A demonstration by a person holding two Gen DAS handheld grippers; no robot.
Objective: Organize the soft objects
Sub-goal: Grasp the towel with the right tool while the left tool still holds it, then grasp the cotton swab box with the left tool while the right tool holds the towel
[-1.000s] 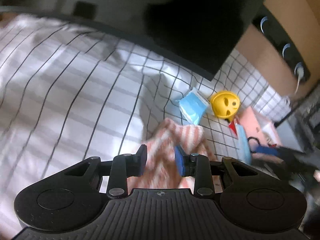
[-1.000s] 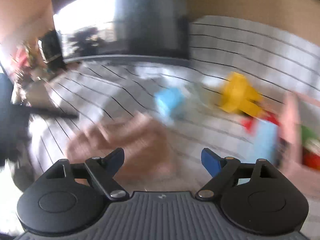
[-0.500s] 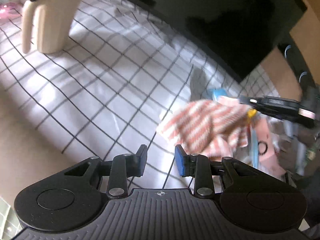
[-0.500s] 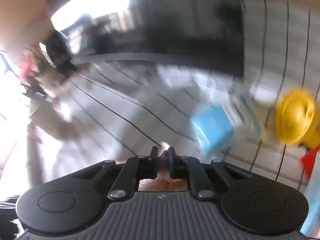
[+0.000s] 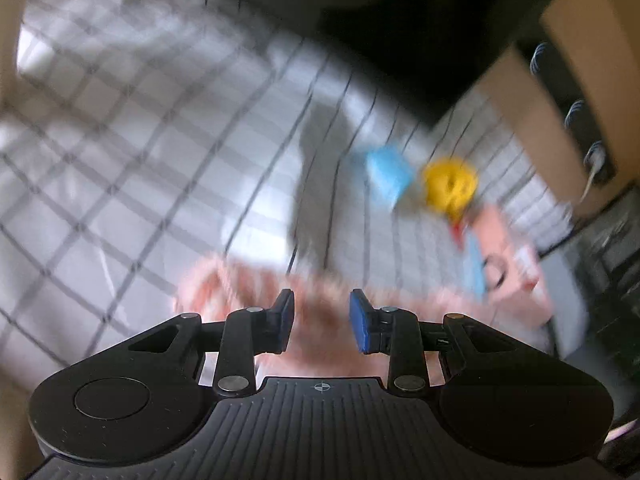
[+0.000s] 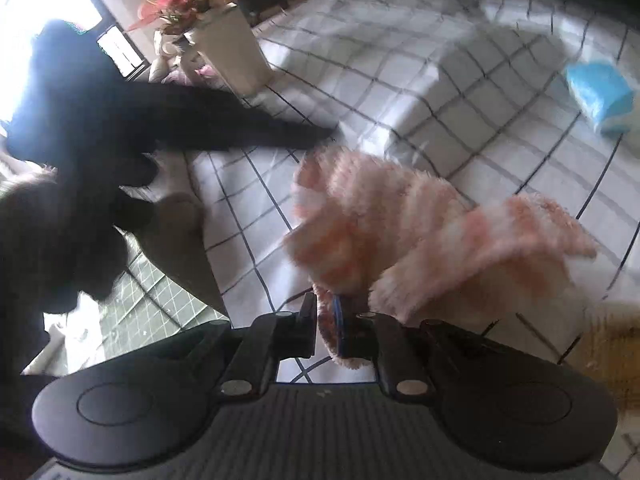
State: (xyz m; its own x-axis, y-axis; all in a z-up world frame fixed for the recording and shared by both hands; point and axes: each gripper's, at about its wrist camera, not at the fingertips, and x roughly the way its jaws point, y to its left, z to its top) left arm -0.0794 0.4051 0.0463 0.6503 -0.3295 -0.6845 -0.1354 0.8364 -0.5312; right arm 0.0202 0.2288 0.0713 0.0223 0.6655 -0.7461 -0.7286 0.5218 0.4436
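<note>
A fluffy pink-and-white striped cloth (image 6: 384,216) hangs bunched over the checked tablecloth (image 6: 400,80). My right gripper (image 6: 326,324) pinches the cloth's near edge between its fingers, and its jaws are opening slightly with the cloth still between them. In the blurred left wrist view the same cloth (image 5: 248,288) lies just beyond and under my left gripper (image 5: 322,326). That gripper shows a narrow gap, and nothing is pressed between its pads. A blue soft pack (image 5: 386,174) and a yellow face toy (image 5: 450,186) lie further back to the right.
A dark monitor (image 5: 400,20) and a cardboard box (image 5: 560,80) stand at the back. Pink and blue items (image 5: 508,268) crowd the right edge. In the right wrist view a dark sleeve (image 6: 180,120) reaches in from the left, behind it a white flower pot (image 6: 228,52). The blue pack (image 6: 600,92) lies far right.
The right gripper went from wide open to shut on the striped cloth and carried it leftward. The left gripper swung over the table and now hovers above the cloth, its gap unchanged.
</note>
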